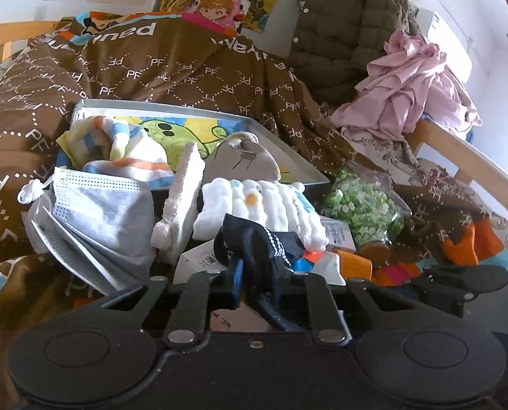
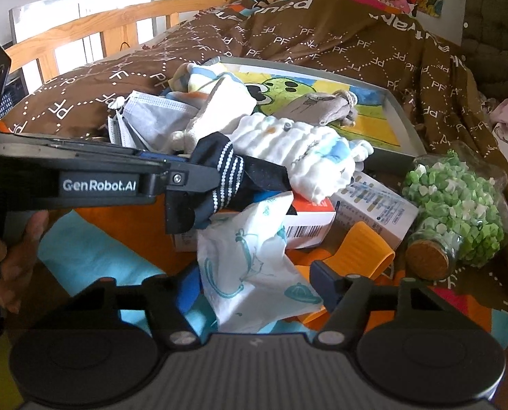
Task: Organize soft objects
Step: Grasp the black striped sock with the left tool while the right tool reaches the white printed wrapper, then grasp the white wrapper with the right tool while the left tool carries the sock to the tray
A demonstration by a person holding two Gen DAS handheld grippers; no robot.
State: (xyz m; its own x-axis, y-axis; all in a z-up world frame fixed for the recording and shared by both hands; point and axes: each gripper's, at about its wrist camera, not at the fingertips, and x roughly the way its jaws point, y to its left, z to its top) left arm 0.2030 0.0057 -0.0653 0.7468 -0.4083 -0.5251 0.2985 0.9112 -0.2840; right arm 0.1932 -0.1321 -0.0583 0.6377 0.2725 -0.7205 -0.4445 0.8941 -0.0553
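Pinching the navy sock [image 2: 235, 174] with my left gripper [image 1: 254, 273] atop the boxes [image 2: 308, 218]; my right gripper [image 2: 254, 273] straddles the white cloth [image 2: 250, 266], not clamped. Lifting could drag the bib [image 2: 298, 157] off the tray [image 2: 404, 119].

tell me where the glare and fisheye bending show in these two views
Left wrist: soft daylight, no hard glare; the bed rail at right bows with the fisheye, corners go dark. Right wrist: the window at upper left is blown out white, the headboard curves, and the near hand at the left edge is blurred.
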